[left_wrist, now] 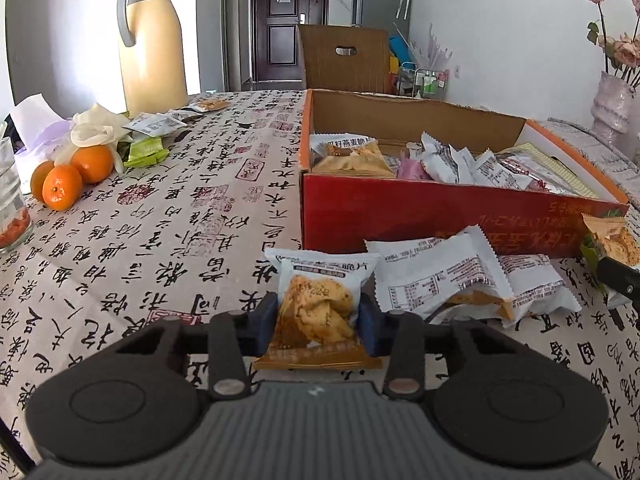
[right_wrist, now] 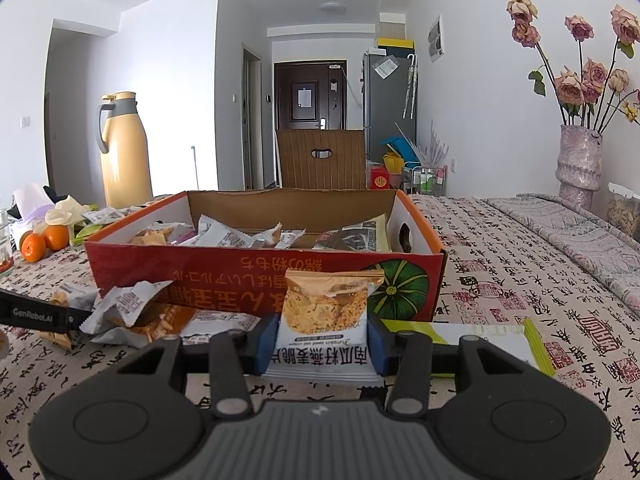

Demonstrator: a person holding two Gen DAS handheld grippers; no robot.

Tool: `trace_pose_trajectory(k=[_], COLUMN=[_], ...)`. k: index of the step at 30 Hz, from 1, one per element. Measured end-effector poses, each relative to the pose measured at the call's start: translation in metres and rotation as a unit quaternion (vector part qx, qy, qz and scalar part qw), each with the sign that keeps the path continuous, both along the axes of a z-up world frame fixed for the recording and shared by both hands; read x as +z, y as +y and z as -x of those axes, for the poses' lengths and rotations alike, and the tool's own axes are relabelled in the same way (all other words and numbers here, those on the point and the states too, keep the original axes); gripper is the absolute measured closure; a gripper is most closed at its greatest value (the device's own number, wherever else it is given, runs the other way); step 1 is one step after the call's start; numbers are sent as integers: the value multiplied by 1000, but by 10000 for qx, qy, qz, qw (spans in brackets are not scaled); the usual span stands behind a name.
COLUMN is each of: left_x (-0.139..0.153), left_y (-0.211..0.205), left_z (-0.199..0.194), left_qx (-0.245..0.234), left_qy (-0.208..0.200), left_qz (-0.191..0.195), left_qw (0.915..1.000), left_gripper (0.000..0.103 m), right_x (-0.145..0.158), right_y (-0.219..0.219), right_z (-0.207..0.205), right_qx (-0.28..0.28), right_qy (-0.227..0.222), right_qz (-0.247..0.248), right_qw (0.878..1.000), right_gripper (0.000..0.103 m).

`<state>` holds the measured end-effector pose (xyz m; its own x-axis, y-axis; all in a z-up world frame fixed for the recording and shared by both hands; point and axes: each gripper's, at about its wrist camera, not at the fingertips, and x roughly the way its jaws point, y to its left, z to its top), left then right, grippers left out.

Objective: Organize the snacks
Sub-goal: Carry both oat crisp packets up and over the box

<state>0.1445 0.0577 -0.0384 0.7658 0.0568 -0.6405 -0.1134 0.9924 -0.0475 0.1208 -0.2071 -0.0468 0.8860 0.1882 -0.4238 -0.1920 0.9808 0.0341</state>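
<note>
Both tongs are pinched on a cracker packet each: left tongs [left_wrist: 316, 322] on one packet [left_wrist: 316, 308], right tongs [right_wrist: 322, 336] on another packet [right_wrist: 326, 312]. The red box [right_wrist: 240, 276] sits just beyond, mid-frame; the right looks marginally nearer.

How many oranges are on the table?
3, bunched together by the table's far left edge beside the glass: one in front, one behind it to the right, one half-hidden on the left. More may be hidden.

The box [right_wrist: 224, 276] is cardboard, glossy red outside and raw brown inside. The snack packets [left_wrist: 444, 280] look like shiny plastic film. The tablecloth [left_wrist: 160, 216] seems matt woven cloth.
</note>
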Motion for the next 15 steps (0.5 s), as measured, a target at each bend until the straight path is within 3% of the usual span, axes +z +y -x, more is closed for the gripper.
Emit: trace_pose_trajectory(k=[15], left_x=[28], left_y=[2], left_z=[14], left_qx=[29], left_qy=[-457], left_qz=[39], left_qw=[9989], left_gripper=[61], right_x=[10], right_y=[-1], right_z=[7], right_qx=[64], right_qy=[-155], right_qz=[-55], right_qw=[9998], right_gripper=[58])
